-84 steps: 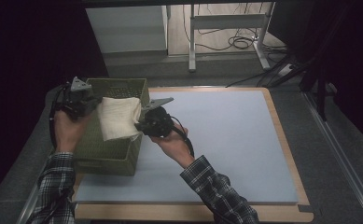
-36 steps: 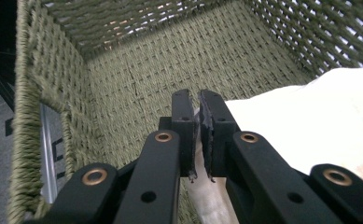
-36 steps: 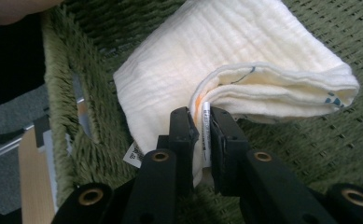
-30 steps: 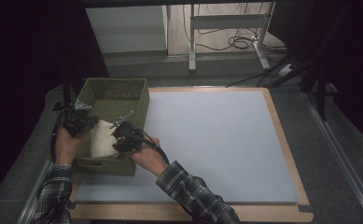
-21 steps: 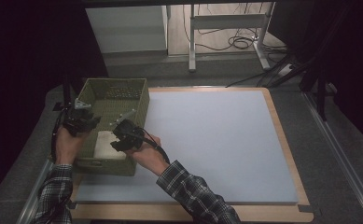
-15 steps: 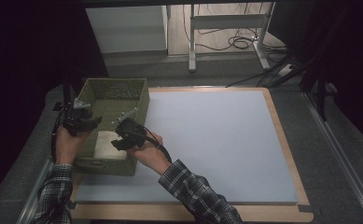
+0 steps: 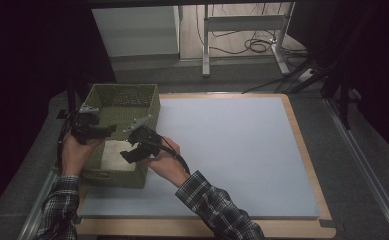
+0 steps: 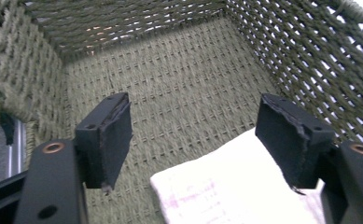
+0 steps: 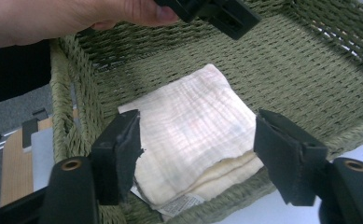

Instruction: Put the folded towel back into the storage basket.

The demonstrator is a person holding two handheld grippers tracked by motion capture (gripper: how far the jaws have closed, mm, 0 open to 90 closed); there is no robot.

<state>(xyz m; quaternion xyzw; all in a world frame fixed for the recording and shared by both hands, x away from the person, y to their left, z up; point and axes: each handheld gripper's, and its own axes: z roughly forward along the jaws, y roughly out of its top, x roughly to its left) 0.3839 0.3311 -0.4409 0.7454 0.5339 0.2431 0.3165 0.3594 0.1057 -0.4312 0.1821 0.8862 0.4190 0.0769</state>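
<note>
A green woven basket (image 7: pixel 124 90) stands at the table's left side. A folded cream cloth (image 7: pixel 113 152) lies flat on the floor at its near end, with a small label at one corner. My left gripper (image 7: pixel 109 129) hovers over the basket's left part, and my right gripper (image 7: pixel 128 151) hangs over its near right rim. Both have just been opening their jaws and touch nothing. The left gripper (image 8: pixel 195 121) sees the cloth (image 8: pixel 226 186) below its jaws. The right gripper (image 9: pixel 200 128) frames the cloth (image 9: pixel 193 116) from above; the left gripper (image 9: pixel 221 14) is at the top.
The basket rests on a pale blue mat (image 7: pixel 232 150) set on a wooden board (image 7: pixel 302 150). A metal rail (image 7: pixel 367 175) runs along the right side. Table legs and cables (image 7: pixel 252 45) lie beyond the far edge.
The cloth, held up between both grippers earlier, went down into the basket and now lies there released. Both grippers' jaws opened and lifted slightly off it.
</note>
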